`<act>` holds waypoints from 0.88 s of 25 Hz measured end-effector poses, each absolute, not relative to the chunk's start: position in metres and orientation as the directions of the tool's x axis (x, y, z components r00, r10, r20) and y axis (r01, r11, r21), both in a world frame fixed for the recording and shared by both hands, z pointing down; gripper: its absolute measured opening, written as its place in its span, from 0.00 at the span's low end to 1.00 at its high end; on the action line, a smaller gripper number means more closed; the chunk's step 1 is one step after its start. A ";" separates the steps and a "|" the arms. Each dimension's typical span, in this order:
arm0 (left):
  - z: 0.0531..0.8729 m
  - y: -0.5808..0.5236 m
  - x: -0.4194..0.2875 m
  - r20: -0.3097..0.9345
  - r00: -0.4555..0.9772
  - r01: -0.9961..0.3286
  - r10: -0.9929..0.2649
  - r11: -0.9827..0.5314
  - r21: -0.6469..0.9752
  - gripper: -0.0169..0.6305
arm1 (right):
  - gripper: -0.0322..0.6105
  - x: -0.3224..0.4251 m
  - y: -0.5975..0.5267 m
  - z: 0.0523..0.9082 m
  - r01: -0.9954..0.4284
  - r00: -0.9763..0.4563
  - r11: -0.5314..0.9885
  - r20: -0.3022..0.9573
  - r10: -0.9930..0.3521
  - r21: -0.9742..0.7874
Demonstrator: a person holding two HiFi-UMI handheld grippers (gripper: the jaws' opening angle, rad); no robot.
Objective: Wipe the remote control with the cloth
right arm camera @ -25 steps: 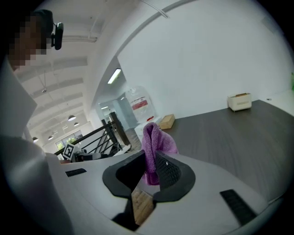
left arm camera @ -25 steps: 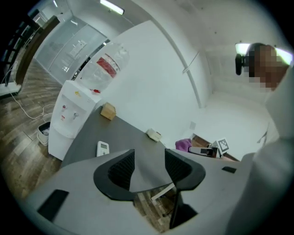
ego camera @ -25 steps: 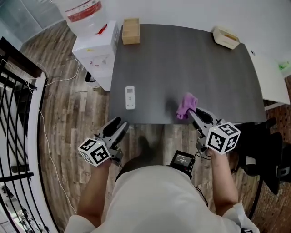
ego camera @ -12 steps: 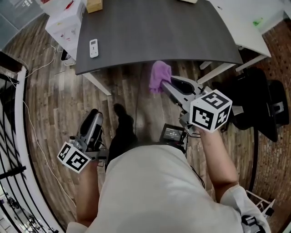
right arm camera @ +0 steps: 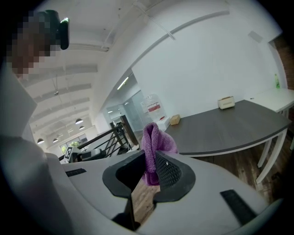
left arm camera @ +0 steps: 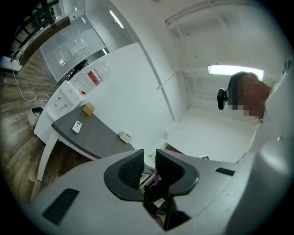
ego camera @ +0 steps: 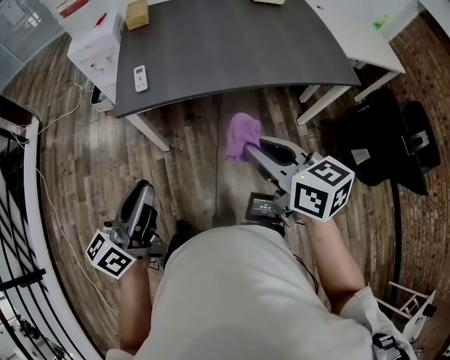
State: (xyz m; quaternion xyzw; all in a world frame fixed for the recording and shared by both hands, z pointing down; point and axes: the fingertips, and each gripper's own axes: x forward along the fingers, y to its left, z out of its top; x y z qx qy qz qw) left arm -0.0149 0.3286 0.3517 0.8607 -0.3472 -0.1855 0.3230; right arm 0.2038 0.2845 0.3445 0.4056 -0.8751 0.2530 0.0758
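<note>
Dark grey table (ego camera: 232, 49), wood floor (ego camera: 70, 176), white walls (right arm camera: 206, 59)

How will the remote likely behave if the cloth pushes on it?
The remote lies flat on the table, so it should not tip or roll. It looks small and thin on a smooth top, so a wipe will probably slide it. The cloth in the right gripper looks bunched, so it probably pushes softly.

A dark grey table (ego camera: 232, 49) is filling the top of the head view, standing on a wooden floor (ego camera: 190, 155). A white remote (ego camera: 140, 78) is lying near its left edge, and a small wooden box (ego camera: 136, 13) is sitting at its upper left corner.
</note>
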 end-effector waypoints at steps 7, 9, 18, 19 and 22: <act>0.338 0.333 -0.042 -0.101 0.734 -0.440 -0.672 -0.583 0.683 0.13 | 0.16 0.160 0.292 0.344 -0.749 -0.658 0.532 0.347 -0.668 -0.395; 0.338 0.335 -0.049 -0.100 0.744 -0.428 -0.660 -0.586 0.688 0.13 | 0.16 0.148 0.292 0.343 -0.749 -0.657 0.530 0.344 -0.671 -0.396; 0.341 0.336 -0.048 -0.099 0.793 -0.364 -0.601 -0.599 0.713 0.13 | 0.16 0.134 0.302 0.347 -0.789 -0.609 0.484 0.371 -0.701 -0.378; 0.341 0.337 -0.048 -0.097 0.797 -0.358 -0.596 -0.596 0.719 0.13 | 0.16 0.133 0.302 0.346 -0.795 -0.600 0.477 0.371 -0.709 -0.374; 0.340 0.338 -0.052 -0.097 0.801 -0.353 -0.591 -0.597 0.721 0.13 | 0.16 0.135 0.296 0.343 -0.813 -0.572 0.448 0.364 -0.735 -0.373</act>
